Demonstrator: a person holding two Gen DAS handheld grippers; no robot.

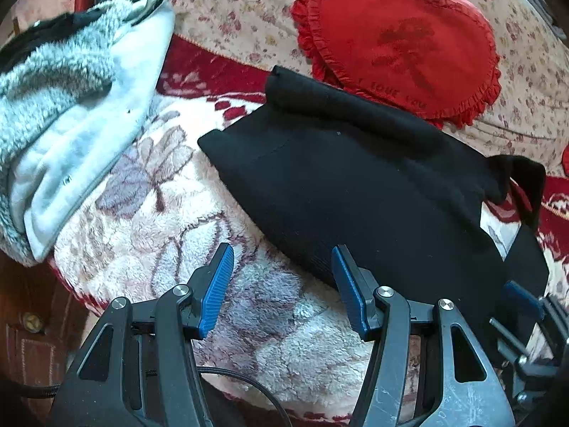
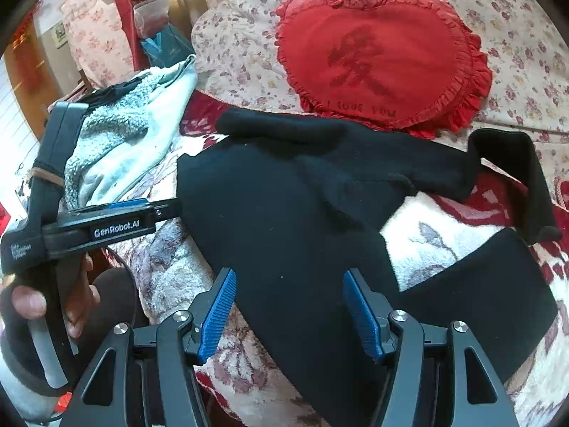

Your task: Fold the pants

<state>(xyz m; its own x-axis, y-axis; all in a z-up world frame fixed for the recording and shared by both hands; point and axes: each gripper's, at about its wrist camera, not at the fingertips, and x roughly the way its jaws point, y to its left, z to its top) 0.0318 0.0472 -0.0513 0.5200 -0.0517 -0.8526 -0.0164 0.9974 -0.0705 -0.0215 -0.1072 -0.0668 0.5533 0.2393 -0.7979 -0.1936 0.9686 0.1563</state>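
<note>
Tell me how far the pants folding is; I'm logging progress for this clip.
Done: the black pants lie partly doubled over on the floral blanket. In hand: nothing; left gripper and right gripper are both open at the near edge. Left: one loose leg loops out untidily, needing folding in.
</note>
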